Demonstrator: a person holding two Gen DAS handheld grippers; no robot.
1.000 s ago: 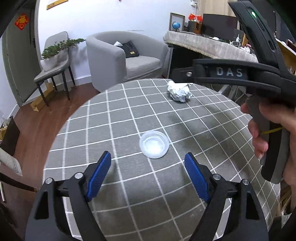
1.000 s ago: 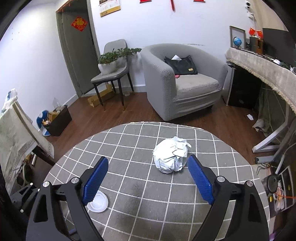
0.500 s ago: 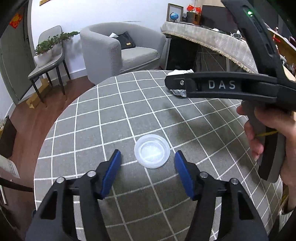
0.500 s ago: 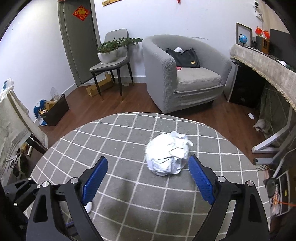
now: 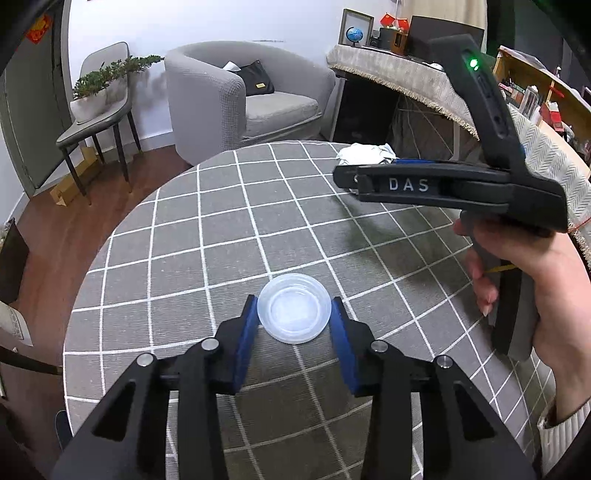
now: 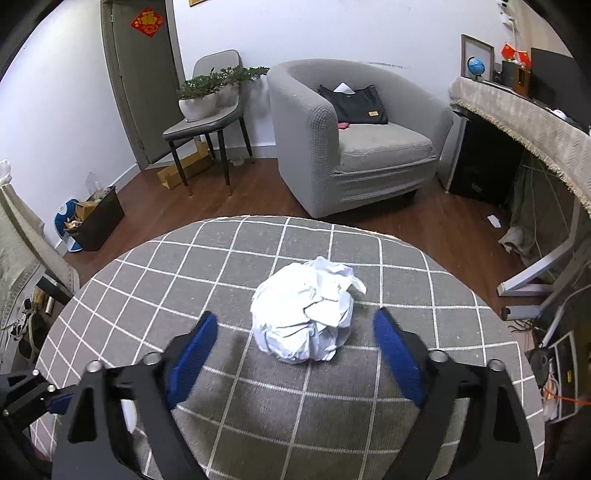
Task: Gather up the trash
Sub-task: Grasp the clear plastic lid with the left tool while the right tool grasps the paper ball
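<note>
- Left wrist view: a round table (image 5: 207,229) under a grey cloth with a white grid fills the middle; behind it are brown floorboards, a grey armchair (image 5: 229,99) with a black bag (image 5: 256,79) on its seat, and a chair (image 5: 99,118) bearing potted plants.
- On the right a long cloth-draped counter (image 5: 417,79) holds a small globe (image 5: 354,36) and a picture frame.
- The left gripper (image 5: 294,314) is closing its jaws on a clear plastic lid (image 5: 294,313) lying flat near the table's near edge; the blue pads meet the lid's rim on both sides.
- The person's right hand (image 5: 524,280) and its black tool cross the right side and cover most of the crumpled paper ball (image 5: 364,153) at the far edge.
- Right wrist view: the same table (image 6: 221,258), armchair (image 6: 354,147) and grey door (image 6: 140,81), with a dark bin (image 6: 98,218) of rubbish on the floor at left.
- The right gripper (image 6: 295,332) is closing, its pads apart from the paper ball (image 6: 304,317) between them, gaps on both sides.
- A white sliver of the lid (image 6: 129,417) shows behind the left finger.
</note>
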